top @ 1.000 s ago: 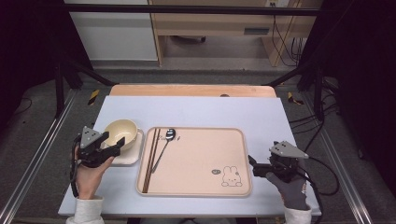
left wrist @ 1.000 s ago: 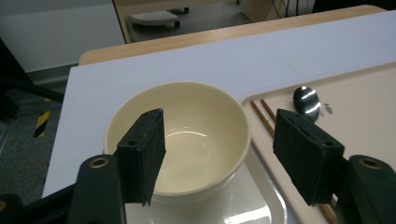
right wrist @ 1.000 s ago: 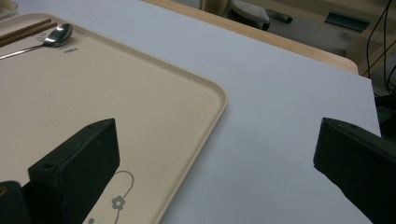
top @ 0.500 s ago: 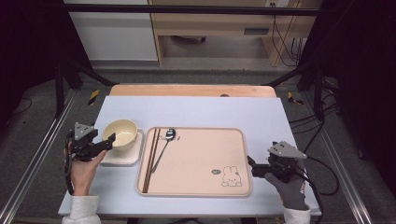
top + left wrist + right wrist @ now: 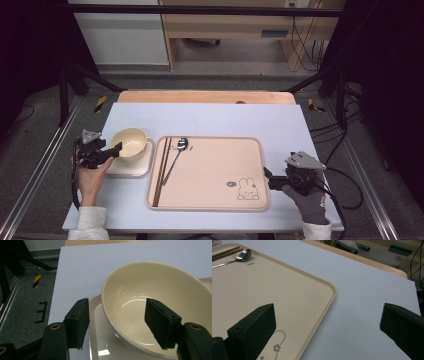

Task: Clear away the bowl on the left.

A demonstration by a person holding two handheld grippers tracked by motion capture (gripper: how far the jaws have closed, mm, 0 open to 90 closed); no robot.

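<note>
At the table's left edge, the left gripper [image 5: 116, 149], jaws parted and straddling the near rim without clamping, meets the cream bowl [image 5: 129, 142] on its square plate [image 5: 131, 169]. Beside the tray [image 5: 210, 200], the right gripper [image 5: 267, 176] gapes wide, holding nothing.

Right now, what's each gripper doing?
Left gripper: open, fingers astride the bowl rim, not clamped.
Right gripper: open, holding nothing, at the tray edge.
</note>
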